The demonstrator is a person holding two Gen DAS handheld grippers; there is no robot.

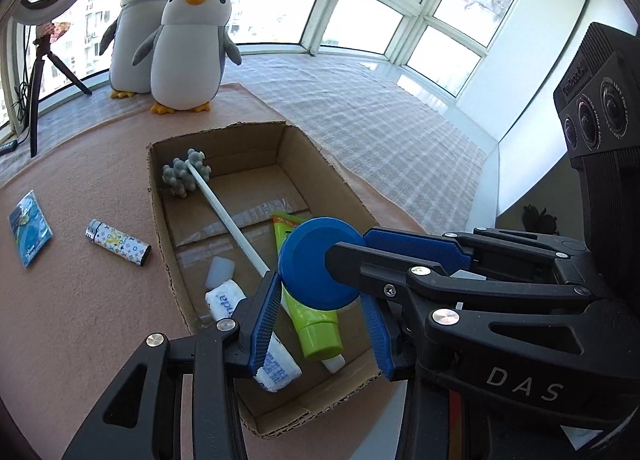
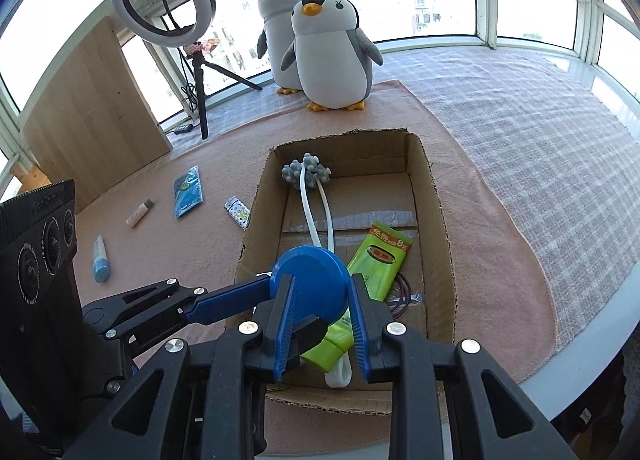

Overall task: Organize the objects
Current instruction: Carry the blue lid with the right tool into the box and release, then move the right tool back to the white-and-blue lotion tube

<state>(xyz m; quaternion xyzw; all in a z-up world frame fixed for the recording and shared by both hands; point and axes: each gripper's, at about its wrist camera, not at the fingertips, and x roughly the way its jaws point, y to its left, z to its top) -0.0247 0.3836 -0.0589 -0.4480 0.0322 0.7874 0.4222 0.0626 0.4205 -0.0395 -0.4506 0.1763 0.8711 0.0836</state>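
Observation:
A round blue lid [image 1: 316, 264] hangs above the open cardboard box [image 1: 224, 132]. My left gripper [image 1: 320, 300] is shut on its rim, one finger at each side. My right gripper [image 2: 320, 300] comes in from the right and also grips the blue lid [image 2: 308, 280]. Inside the box [image 2: 436, 220] lie a white-handled massager with a grey knobby head [image 1: 186, 176], a green tube [image 1: 316, 324], a white tube [image 1: 276, 364] and a green packet [image 2: 380, 260]. Left of the box, a patterned lighter [image 1: 118, 246] and a blue packet [image 1: 30, 228] lie on the pink mat.
Two plush penguins [image 2: 332, 52] stand behind the box. A ring light on a tripod [image 2: 162, 0] and a wooden board [image 2: 92, 112] are at the back left. A lip balm [image 2: 139, 213] and a blue-and-white tube [image 2: 100, 260] lie on the mat. The table edge curves at the right.

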